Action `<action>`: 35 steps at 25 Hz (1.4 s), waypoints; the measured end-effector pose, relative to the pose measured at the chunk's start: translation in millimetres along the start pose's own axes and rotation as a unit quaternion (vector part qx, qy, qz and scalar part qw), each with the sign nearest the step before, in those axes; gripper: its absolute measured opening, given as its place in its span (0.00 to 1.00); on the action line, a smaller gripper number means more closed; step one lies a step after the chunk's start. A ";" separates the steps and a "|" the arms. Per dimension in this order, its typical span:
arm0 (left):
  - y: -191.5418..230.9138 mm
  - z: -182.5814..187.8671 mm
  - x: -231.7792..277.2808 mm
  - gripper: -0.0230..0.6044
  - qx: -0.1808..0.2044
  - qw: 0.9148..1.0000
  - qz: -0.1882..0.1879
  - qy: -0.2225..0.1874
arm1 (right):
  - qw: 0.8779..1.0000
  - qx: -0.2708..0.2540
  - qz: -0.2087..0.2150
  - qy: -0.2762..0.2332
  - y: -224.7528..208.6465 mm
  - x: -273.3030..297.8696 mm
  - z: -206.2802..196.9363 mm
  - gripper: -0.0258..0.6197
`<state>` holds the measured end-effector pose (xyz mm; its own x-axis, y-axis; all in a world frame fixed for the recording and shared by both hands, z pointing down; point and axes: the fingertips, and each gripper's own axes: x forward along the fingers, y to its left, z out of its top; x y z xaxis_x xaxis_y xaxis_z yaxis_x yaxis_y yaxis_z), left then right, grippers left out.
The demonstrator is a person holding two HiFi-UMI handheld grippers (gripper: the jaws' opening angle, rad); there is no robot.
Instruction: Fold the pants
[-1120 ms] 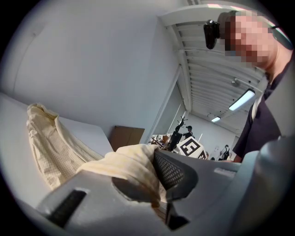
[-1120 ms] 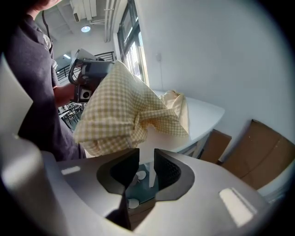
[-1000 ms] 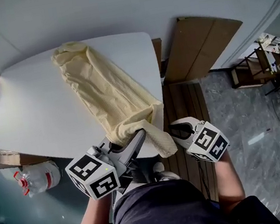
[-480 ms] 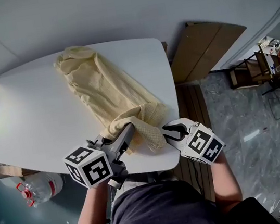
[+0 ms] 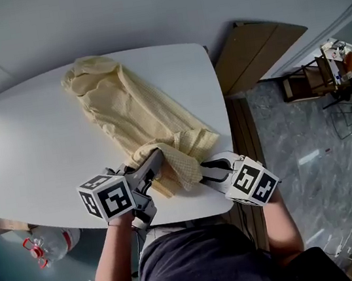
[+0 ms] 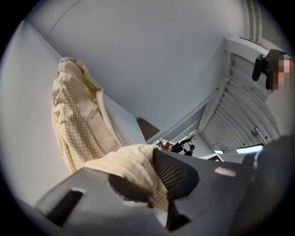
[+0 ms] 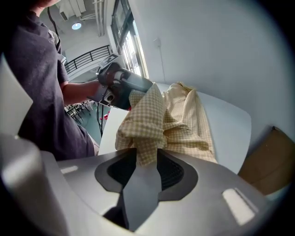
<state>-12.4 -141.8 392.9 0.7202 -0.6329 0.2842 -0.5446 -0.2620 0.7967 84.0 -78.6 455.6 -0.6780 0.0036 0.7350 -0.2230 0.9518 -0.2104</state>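
At the near edge of the white worktop (image 5: 30,140), the left tool (image 6: 152,182) is clamped on a bunched fold of the pale yellow checked pants (image 5: 138,109). Just to its right, the right tool (image 7: 146,159) has a strip of the same cloth between its jaws, touching both pads, and those jaws have just been opening. From both tools the pants run diagonally across the worktop to its far left corner. Each tool's cube (image 5: 109,200) shows black-and-white square markers. Print on the person's dark shirt (image 5: 201,258) is too small to read. Brown cardboard (image 5: 258,51) leans by the wall.
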 end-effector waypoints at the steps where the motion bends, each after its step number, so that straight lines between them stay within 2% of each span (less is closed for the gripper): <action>1: 1.7 0.3 0.6 0.10 0.001 1.000 -0.003 0.006 | 1.000 0.003 0.004 -0.009 2.4 2.7 5.1 0.28; 3: 2.3 0.3 1.1 0.15 0.004 1.000 -0.012 0.016 | 0.999 0.012 0.011 -0.035 6.6 7.0 18.9 0.33; 5: 1.2 0.3 0.6 0.19 0.004 0.999 -0.026 0.023 | 0.998 0.017 0.008 -0.058 7.0 10.9 31.0 0.33; 8: -1.7 -2.6 -1.4 0.27 0.010 0.998 -0.046 0.041 | 0.997 0.015 -0.019 -0.072 -0.2 14.5 41.0 0.12; 13: 4.2 -5.6 -9.6 0.30 0.056 0.994 -0.047 0.081 | 0.992 0.038 -0.064 -0.097 -24.2 1.8 63.7 0.08; 18: 2.8 -0.2 -18.9 0.30 0.056 0.990 -0.082 0.103 | 0.977 0.078 -0.129 -0.149 -63.2 -21.0 102.0 0.08; 20: 6.1 5.7 -20.0 0.30 0.064 0.989 -0.084 0.107 | 0.973 0.082 -0.152 -0.156 -80.3 -25.0 116.3 0.08; 25: 40.6 12.7 -20.1 0.30 0.130 0.982 -0.014 0.134 | 0.970 0.083 -0.188 -0.127 -120.0 -11.4 128.7 0.08; 27: 54.3 14.7 -19.9 0.29 0.145 0.980 0.013 0.135 | 0.970 0.084 -0.191 -0.122 -130.2 0.0 131.0 0.08; 30: 69.7 22.9 -20.8 0.29 0.141 0.981 0.043 0.124 | 0.969 0.084 -0.204 -0.114 -143.9 15.9 137.5 0.09; 35: 96.9 30.3 -22.1 0.27 0.131 0.981 0.090 0.113 | 0.963 0.076 -0.254 -0.049 -171.6 28.5 126.5 0.18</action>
<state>-94.1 -175.3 447.6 0.6624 -0.5170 0.5421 -0.7425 -0.3572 0.5666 14.4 -280.6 431.1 -0.5155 -0.4857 0.7060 -0.6381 0.7674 0.0621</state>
